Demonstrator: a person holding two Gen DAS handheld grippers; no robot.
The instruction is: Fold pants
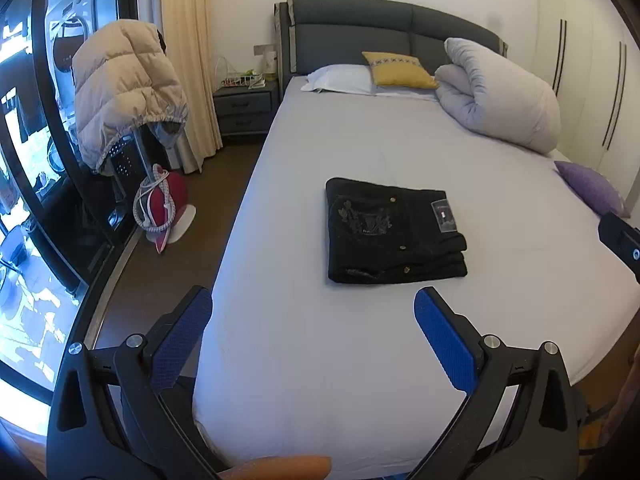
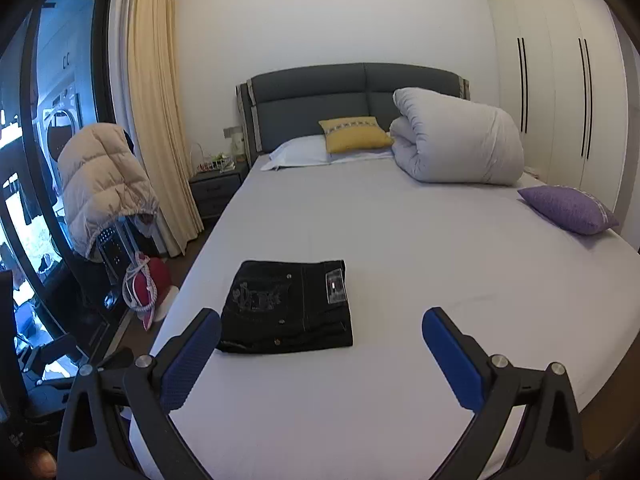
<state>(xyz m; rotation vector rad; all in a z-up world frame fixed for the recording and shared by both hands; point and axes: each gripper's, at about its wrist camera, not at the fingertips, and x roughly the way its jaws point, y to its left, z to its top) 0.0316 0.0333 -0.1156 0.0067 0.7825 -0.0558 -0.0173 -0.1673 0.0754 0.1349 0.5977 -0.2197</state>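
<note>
Blue ribbed pads sit closest to me: the left gripper (image 1: 312,336) has its jaws spread wide and holds nothing, and the right gripper (image 2: 322,346) is the same, both hanging over the foot end of the bed (image 2: 400,400) without touching anything.

Just beyond them, the pants (image 1: 394,232) lie on the pale sheet nearer the bed's left edge, well short of the headboard. I judge the folding finished or nearly so: they form a compact, squarish stack with layered edges. What may remain is only squaring up. The fabric looks like stiff black denim, with embroidery, metal rivets and a patch label.

Farther back lie a flat white pillow (image 2: 300,152), a yellow cushion (image 2: 354,134) and a puffy rolled duvet (image 2: 460,144).
</note>
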